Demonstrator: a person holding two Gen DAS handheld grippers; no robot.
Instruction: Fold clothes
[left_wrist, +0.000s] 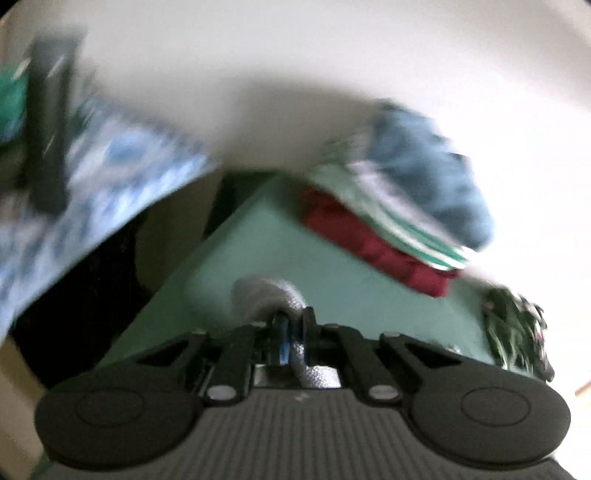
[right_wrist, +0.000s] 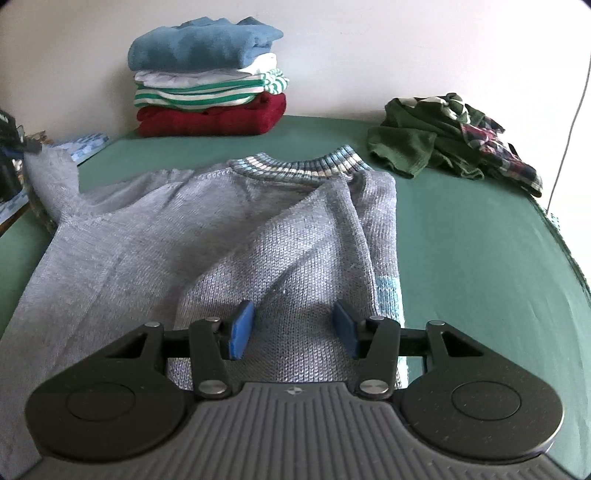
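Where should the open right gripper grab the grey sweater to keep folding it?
Judging by its pose, take the grey sweater at its bottom hem, coming from the near edge. The right gripper hangs open just above it; the sleeve lies folded across the body, so the hem is the free edge to lift toward the collar.

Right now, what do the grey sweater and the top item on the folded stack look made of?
Grey sweater: knitted yarn, matte; visible stitch rows and a ribbed striped collar. Top blue item: probably fleece or terry; soft, fuzzy, thick rounded folds. Fibre type is not discernible.
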